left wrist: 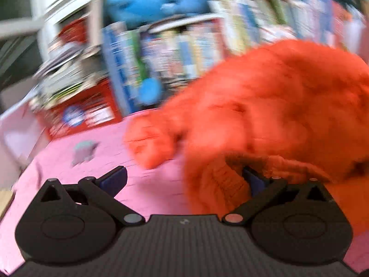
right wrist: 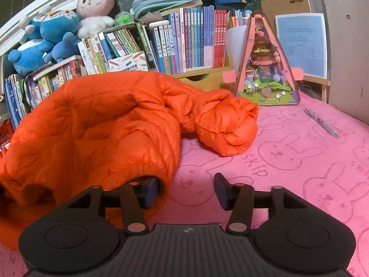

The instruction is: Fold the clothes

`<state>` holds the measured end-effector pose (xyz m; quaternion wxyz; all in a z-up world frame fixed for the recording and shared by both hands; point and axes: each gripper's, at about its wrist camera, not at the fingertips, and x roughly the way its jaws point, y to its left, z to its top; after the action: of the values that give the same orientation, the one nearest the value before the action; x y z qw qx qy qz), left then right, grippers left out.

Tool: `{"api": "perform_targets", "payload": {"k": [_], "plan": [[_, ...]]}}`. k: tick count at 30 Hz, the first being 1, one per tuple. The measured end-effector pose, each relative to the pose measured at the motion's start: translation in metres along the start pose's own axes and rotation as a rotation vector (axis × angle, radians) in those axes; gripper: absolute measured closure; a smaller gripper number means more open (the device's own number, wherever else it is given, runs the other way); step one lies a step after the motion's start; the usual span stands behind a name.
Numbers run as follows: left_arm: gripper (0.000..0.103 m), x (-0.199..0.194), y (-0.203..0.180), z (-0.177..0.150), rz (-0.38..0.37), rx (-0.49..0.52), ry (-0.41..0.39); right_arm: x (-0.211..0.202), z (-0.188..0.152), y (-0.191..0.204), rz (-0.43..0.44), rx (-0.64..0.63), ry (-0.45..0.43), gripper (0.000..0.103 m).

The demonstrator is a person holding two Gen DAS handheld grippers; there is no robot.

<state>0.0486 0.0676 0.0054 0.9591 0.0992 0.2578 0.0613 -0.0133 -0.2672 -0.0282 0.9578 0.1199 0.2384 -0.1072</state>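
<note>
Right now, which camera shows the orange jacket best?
The right wrist view: the jacket is sharp, with its quilting and rolled sleeve clear. The left wrist view shows it only as an orange blur.

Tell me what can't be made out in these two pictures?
- Left wrist view: motion blur smears the books and the orange jacket.
- Left claw: jacket fabric hides its right finger.
- Right wrist view: the jacket runs off the left edge.
- Book titles: too small.

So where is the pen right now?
In the right wrist view, the pen lies on the pink bunny cloth at the far right, just past the triangular toy house.
</note>
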Motion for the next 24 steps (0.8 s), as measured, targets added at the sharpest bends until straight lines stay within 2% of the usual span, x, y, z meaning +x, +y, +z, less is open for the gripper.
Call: {"api": "perform_targets", "payload": {"k": [4, 10, 12, 16, 24], "plan": [[0.000, -0.010, 0.040, -0.006, 0.074, -0.065, 0.010, 0.002, 0.001, -0.001, 0.011, 0.002, 0.005, 0.041], [0.000, -0.011, 0.060, -0.029, 0.059, -0.033, 0.083, -0.001, 0.000, 0.003, 0.020, -0.045, 0.007, 0.039], [0.000, -0.015, 0.059, -0.035, 0.069, -0.021, 0.082, -0.006, 0.001, 0.003, 0.007, -0.082, -0.002, 0.033], [0.000, -0.024, 0.063, -0.042, 0.021, -0.058, 0.088, -0.016, -0.004, 0.007, 0.024, -0.159, -0.017, 0.020], [0.001, -0.052, 0.039, -0.040, -0.085, -0.030, 0.062, -0.038, -0.016, 0.021, 0.085, -0.334, -0.052, 0.023]]}}
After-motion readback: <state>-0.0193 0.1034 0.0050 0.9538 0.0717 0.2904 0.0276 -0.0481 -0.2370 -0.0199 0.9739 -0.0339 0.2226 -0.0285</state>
